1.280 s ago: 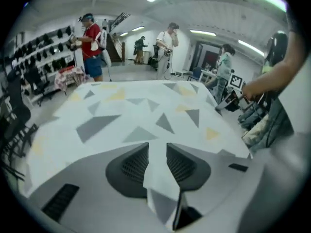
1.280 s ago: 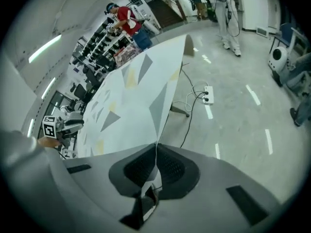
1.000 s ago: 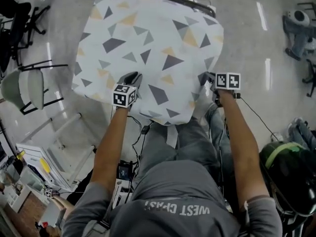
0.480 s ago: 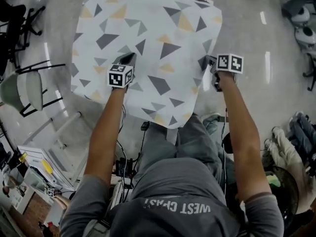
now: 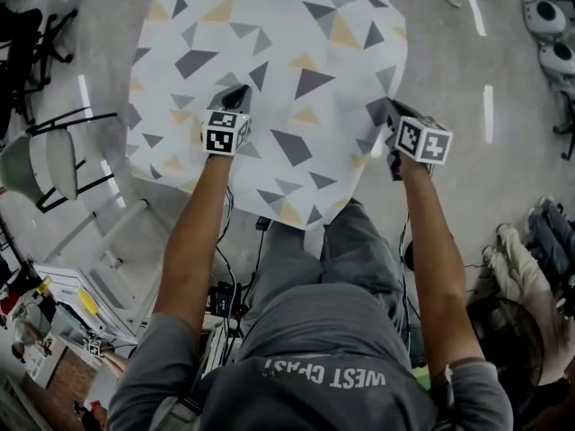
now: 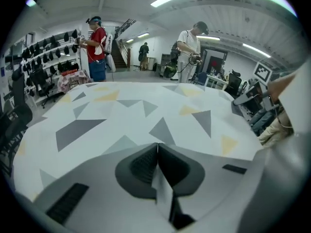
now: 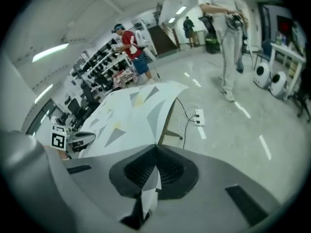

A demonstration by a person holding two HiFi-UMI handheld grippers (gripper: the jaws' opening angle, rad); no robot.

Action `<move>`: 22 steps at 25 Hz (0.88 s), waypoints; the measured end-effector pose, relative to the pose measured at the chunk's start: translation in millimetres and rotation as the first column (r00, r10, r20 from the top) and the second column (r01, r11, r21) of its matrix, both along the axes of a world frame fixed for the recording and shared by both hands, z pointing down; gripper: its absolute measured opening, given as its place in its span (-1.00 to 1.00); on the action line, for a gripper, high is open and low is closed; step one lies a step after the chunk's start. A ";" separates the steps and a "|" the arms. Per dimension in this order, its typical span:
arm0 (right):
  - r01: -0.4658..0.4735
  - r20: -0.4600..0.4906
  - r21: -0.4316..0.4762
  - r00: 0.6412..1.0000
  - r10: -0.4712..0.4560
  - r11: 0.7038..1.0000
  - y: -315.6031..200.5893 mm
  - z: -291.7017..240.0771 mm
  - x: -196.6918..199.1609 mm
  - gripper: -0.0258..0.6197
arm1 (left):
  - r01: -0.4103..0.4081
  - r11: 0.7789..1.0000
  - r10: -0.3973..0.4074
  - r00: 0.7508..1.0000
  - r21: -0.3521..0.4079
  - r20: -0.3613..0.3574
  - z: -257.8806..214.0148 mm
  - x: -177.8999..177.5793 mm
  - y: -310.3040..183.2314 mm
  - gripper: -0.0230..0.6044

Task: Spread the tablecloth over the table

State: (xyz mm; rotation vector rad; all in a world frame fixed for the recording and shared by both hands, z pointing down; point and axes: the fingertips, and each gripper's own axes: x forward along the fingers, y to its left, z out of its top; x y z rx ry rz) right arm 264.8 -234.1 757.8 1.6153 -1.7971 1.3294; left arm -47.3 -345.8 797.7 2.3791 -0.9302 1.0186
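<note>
In the head view, the triangle-patterned tablecloth (image 5: pixel 269 52) is seen draped over the bench, which it covers completely, with one corner hanging off the near side toward the person's legs. The left hand-held gripper (image 5: pixel 239 92) is set on the cloth over the bench's near-left part, well in from the edge, while the right hand-held gripper (image 5: pixel 388 111) is at the cloth's border over the bench's right side. In the left gripper view, the jaws are seen closed together, a thin fold of cloth pinched between them, and the rest of the cloth stretches flat across the bench, straight ahead of the tips. In the right gripper view, the jaws are likewise clamped on a small fold of cloth; the bench (image 7: pixel 167 116) shows as a bare edge beneath the hanging border, ahead and to the left. The cloth's length is judged to run away from both grippers, so any straightening pull would be taken toward the bench's near side, the right hand being better placed at the border.
</note>
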 end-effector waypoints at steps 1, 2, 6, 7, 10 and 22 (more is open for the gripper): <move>-0.038 0.030 -0.029 0.999 0.039 0.999 1.3 13.4 3.1 -0.89 | -0.011 1.000 0.011 1.000 0.003 0.000 -1.0 0.7 -2.0 -0.92; -0.070 0.056 -0.056 0.996 0.073 0.996 0.8 25.4 5.7 -0.88 | -0.018 1.000 0.018 1.000 0.003 -0.001 -2.0 1.1 -3.8 -0.93; -0.124 0.078 -0.086 0.988 0.130 0.989 -3.4 48.5 10.7 -0.87 | -0.024 1.000 0.024 1.000 0.012 -0.003 -1.9 2.1 -1.7 -0.92; -0.131 0.073 -0.080 0.988 0.137 0.988 -4.2 48.4 11.3 -0.87 | -0.020 1.000 0.020 1.000 0.013 -0.003 -1.6 2.1 -0.5 -0.93; -0.132 0.074 -0.081 0.988 0.138 0.988 -8.2 48.0 11.3 -0.87 | -0.012 1.000 0.012 1.000 0.003 -0.005 -2.2 1.5 -1.3 -0.93; -0.157 -0.089 -0.009 0.984 0.155 0.988 -1.3 0.4 32.8 -0.67 | -0.061 0.996 0.067 0.993 0.061 -0.097 -79.1 4.2 0.9 -0.92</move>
